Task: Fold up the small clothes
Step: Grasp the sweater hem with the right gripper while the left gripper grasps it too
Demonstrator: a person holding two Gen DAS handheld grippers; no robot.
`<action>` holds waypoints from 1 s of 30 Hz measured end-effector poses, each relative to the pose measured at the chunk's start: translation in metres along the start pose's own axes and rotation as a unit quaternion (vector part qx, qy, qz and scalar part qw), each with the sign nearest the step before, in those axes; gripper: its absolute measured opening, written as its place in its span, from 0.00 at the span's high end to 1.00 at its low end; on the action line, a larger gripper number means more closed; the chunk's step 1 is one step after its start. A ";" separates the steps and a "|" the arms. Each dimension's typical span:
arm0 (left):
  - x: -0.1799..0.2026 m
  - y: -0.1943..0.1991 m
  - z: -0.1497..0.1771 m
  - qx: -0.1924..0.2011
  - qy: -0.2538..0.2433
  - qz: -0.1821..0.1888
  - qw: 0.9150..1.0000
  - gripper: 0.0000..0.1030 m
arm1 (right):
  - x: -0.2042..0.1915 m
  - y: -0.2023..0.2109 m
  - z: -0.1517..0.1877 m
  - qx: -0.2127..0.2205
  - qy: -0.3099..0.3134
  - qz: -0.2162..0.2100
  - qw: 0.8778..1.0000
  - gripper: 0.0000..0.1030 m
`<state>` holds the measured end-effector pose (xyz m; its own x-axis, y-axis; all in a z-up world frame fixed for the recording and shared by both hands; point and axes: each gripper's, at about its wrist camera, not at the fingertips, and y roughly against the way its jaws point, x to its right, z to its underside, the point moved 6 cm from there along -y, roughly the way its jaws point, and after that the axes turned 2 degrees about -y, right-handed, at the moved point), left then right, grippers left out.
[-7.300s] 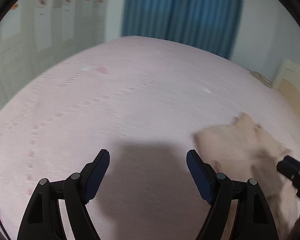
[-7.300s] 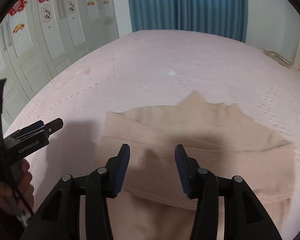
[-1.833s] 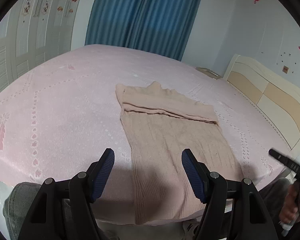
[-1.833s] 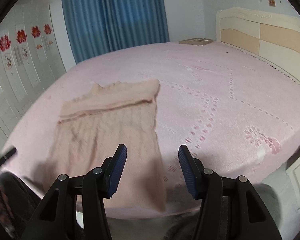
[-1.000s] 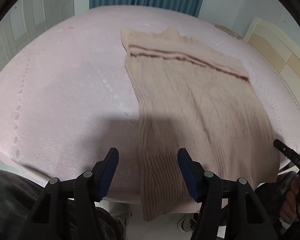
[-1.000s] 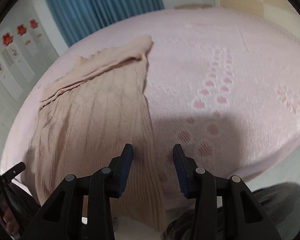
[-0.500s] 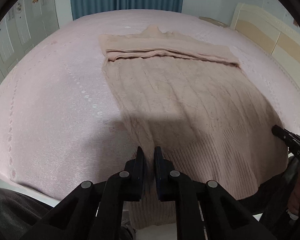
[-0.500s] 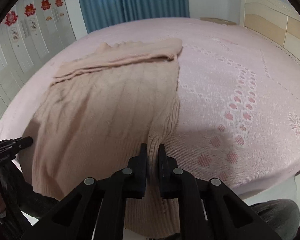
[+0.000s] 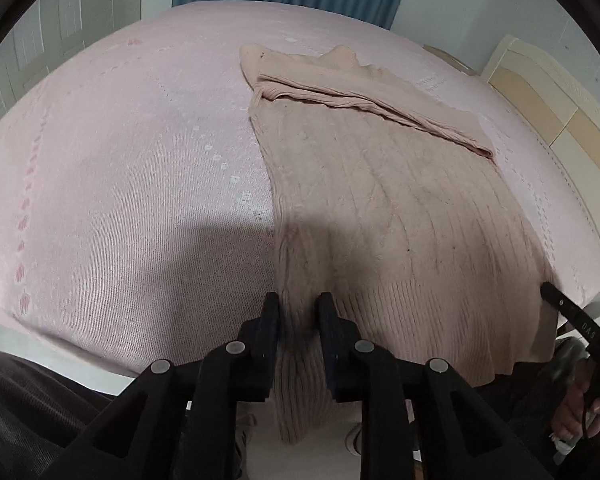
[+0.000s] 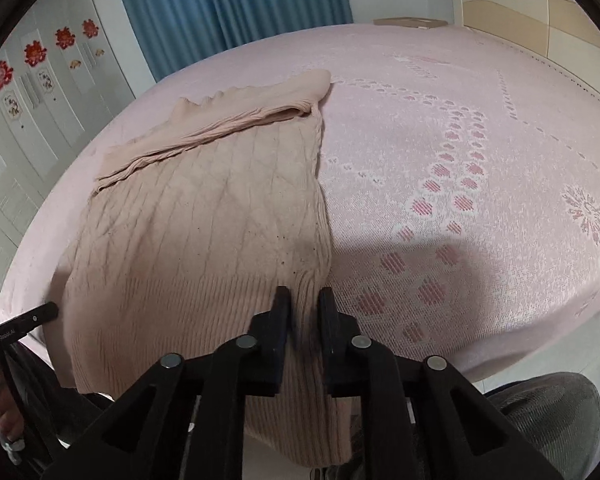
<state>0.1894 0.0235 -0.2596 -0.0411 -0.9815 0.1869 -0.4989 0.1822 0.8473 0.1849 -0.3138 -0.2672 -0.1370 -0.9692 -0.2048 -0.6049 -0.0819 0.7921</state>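
Note:
A beige knit sweater [image 9: 384, 184] lies spread on the pink bed, its sleeves folded across the top and its ribbed hem hanging over the near edge. It also shows in the right wrist view [image 10: 204, 216]. My left gripper [image 9: 298, 304] is shut on the hem's left corner. My right gripper [image 10: 304, 298] is shut on the hem's right corner. The right gripper's tip shows at the right of the left wrist view [image 9: 568, 316], and the left gripper's tip at the left of the right wrist view [image 10: 28, 320].
The pink patterned bedspread [image 9: 120, 160] covers a wide bed [image 10: 480, 140]. A cream headboard [image 9: 552, 104] stands at the right. Blue curtains [image 10: 228, 4] and white wardrobe doors [image 10: 32, 92] with red flower decals stand beyond. My grey-trousered legs [image 10: 548, 432] are at the bed's near edge.
Both grippers came down to the hem and closed on its two corners. In the last half second they stay shut on it and the views have shifted slightly.

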 end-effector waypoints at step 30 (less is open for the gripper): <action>0.010 -0.005 0.000 -0.005 0.049 0.069 0.996 0.60 | 0.004 0.010 0.014 -0.024 -0.030 -0.036 0.999 0.70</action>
<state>0.1910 0.0131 -0.2621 -0.0244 -0.9367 0.3493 -0.4859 0.3164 0.8147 0.1671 -0.3154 -0.2686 -0.1423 -0.9444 -0.2963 -0.5775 -0.1639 0.7997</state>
